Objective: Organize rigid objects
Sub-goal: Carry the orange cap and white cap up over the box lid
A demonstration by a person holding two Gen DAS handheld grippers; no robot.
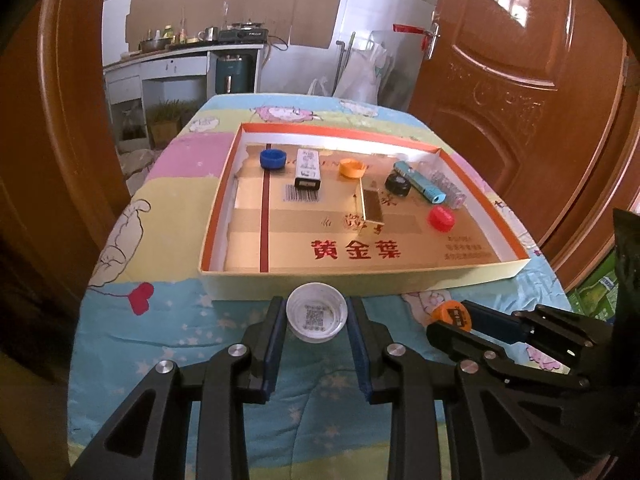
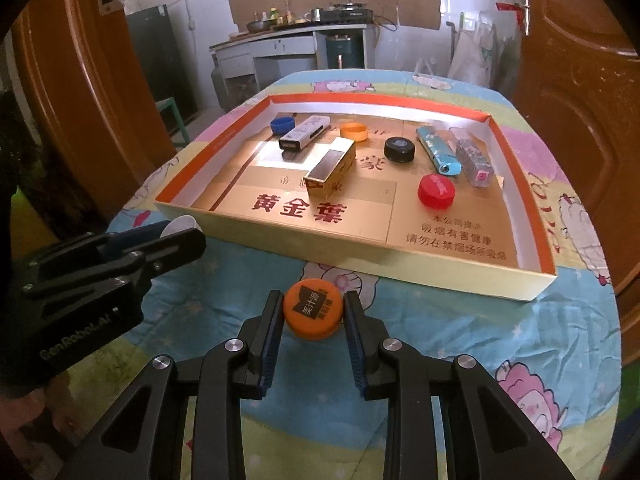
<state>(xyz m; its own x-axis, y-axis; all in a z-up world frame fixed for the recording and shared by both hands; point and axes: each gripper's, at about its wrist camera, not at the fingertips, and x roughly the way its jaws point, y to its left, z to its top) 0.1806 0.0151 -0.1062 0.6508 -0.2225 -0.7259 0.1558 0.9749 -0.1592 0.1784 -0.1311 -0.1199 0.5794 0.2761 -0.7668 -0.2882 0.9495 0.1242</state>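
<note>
Meanwhile each gripper pinches a bottle cap: left (image 1: 316,312) white cap (image 1: 316,312) (hollow up), right (image 2: 313,314) orange cap (image 2: 313,314).

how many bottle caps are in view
6. In the tray: blue cap, orange cap, black cap, red cap. Outside it: white cap in left gripper, printed orange cap in right gripper.
</note>
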